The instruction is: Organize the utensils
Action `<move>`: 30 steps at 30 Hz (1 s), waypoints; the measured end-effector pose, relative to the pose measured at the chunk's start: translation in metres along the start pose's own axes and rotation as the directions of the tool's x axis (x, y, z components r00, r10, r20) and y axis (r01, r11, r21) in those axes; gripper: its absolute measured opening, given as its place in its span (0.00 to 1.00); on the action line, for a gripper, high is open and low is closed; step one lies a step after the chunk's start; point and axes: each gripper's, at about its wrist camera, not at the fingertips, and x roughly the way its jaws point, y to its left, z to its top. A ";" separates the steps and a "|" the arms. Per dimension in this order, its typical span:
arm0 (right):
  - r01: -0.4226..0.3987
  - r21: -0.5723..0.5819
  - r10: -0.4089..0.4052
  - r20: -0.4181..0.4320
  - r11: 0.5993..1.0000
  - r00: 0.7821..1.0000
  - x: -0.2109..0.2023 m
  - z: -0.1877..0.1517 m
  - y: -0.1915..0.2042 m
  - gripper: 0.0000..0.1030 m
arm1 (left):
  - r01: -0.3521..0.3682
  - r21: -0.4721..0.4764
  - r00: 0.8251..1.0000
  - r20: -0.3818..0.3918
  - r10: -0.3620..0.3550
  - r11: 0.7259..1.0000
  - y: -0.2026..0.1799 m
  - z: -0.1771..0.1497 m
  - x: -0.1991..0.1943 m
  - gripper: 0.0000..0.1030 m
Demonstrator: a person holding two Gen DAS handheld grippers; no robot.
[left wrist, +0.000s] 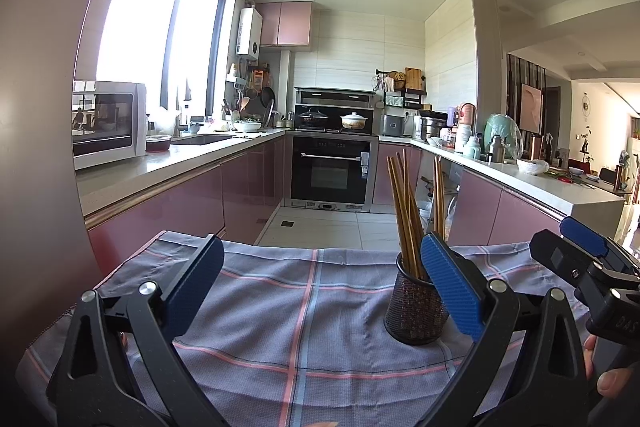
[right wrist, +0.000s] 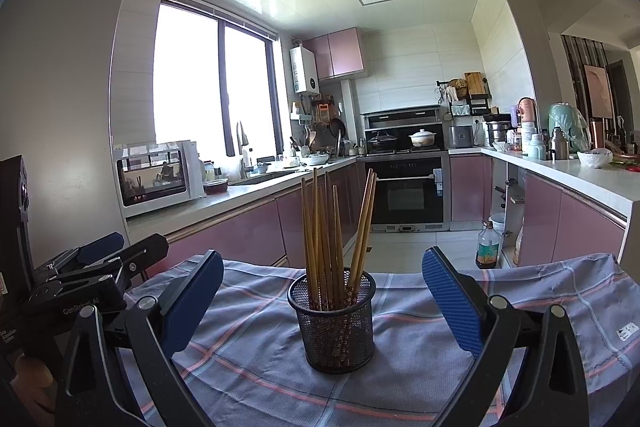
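Note:
A black mesh holder [right wrist: 334, 323] stands upright on a grey-blue checked cloth [right wrist: 520, 307] and holds several brown wooden chopsticks [right wrist: 332, 235]. My right gripper [right wrist: 322, 291] is open and empty, with its blue pads on either side of the holder and a little nearer to me. In the left wrist view the holder [left wrist: 414, 311] and chopsticks [left wrist: 406, 215] stand just behind the right pad. My left gripper [left wrist: 322, 283] is open and empty over the cloth [left wrist: 280, 307]. The right gripper [left wrist: 576, 251] shows at the right edge of that view.
The cloth covers a table facing a kitchen with pink cabinets. A microwave [right wrist: 158, 173] sits on the left counter, an oven [right wrist: 406, 193] at the back, jars and bottles on the right counter [right wrist: 560, 143]. A bottle [right wrist: 488, 247] stands on the floor.

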 end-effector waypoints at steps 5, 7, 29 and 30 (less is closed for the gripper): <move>-0.001 0.002 0.001 -0.003 1.000 1.000 0.001 0.001 0.000 0.93 | 0.000 0.000 1.000 0.000 0.000 1.000 0.000 0.000 0.000 0.94; -0.002 0.005 0.002 -0.003 1.000 1.000 0.001 0.001 -0.001 0.93 | -0.001 0.001 1.000 0.001 0.001 1.000 0.000 0.000 0.000 0.94; -0.003 0.014 0.003 -0.008 1.000 1.000 0.003 0.001 -0.002 0.93 | 0.003 0.002 1.000 -0.005 -0.003 1.000 -0.001 0.000 0.004 0.94; -0.003 0.013 0.003 -0.008 1.000 1.000 0.003 0.001 -0.002 0.93 | 0.002 0.001 1.000 -0.005 -0.002 1.000 0.000 0.000 0.004 0.94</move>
